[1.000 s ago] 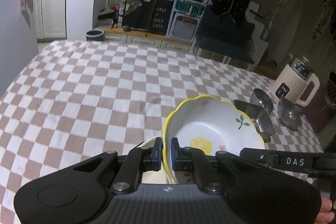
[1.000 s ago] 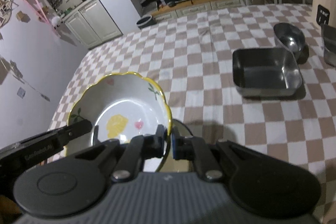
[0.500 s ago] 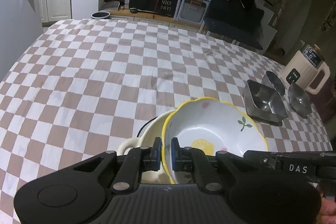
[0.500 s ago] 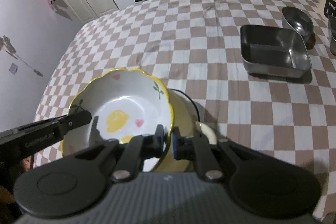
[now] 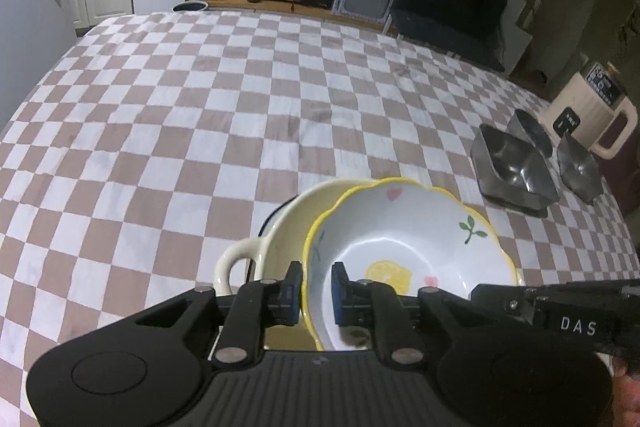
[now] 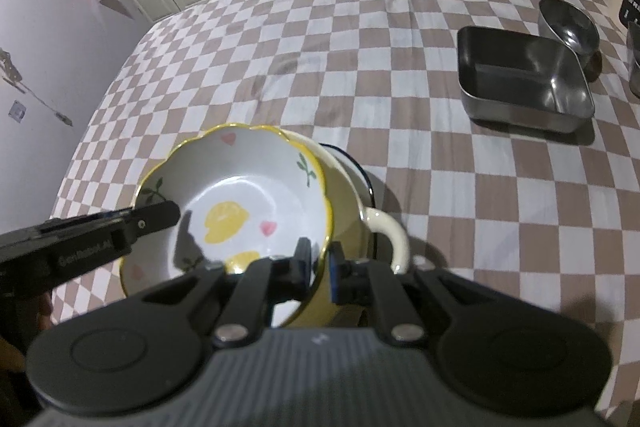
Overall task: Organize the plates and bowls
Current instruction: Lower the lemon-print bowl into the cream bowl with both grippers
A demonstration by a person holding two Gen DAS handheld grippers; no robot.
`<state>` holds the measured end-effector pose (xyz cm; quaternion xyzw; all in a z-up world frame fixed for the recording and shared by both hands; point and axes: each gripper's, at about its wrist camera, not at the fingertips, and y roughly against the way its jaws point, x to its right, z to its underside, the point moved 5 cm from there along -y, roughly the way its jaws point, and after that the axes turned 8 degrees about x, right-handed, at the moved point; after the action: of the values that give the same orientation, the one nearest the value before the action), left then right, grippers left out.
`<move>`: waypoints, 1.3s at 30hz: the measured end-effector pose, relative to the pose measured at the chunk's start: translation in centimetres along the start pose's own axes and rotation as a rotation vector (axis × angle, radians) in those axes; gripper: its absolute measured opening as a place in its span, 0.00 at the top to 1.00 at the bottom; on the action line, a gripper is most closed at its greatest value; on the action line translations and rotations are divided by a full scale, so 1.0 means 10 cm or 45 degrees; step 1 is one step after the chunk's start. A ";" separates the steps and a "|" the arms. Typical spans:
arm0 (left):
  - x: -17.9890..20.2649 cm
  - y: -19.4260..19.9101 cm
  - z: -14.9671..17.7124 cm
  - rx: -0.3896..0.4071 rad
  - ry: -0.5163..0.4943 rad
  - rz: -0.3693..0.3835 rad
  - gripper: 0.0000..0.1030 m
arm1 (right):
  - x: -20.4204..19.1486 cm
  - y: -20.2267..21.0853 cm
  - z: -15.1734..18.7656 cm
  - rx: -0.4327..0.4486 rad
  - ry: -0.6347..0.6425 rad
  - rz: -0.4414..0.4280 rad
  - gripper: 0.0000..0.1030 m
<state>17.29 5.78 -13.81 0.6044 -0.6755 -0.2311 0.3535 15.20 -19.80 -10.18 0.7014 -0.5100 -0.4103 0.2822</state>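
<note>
Left gripper [image 5: 316,293] opening, right gripper [image 6: 318,269] pinching lemon bowl [image 6: 236,203] (rim)

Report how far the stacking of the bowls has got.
Done: the lemon-print bowl sits in the cream handled bowl.
In hand: the right gripper pinches its rim; the left gripper is opening, rim between its jaws.
Left: the square steel tray and round steel bowl stand apart, unstacked.

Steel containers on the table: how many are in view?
3, all at the table's far right: a square steel tray, a round steel bowl behind it, and another steel container beside them, partly cut off in the right view.
</note>
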 end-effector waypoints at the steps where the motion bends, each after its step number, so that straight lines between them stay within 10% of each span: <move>1: 0.00 -0.01 0.01 -0.009 -0.009 -0.005 0.85 | 0.00 -0.01 0.00 -0.006 0.003 0.004 0.89; 39: -0.02 -0.25 0.03 -0.100 -0.043 -0.037 0.77 | 0.07 -0.27 -0.05 -0.082 -0.002 0.033 0.87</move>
<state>18.68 5.54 -15.88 0.5959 -0.6629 -0.2729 0.3620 17.07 -19.56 -12.34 0.6850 -0.5057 -0.4235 0.3094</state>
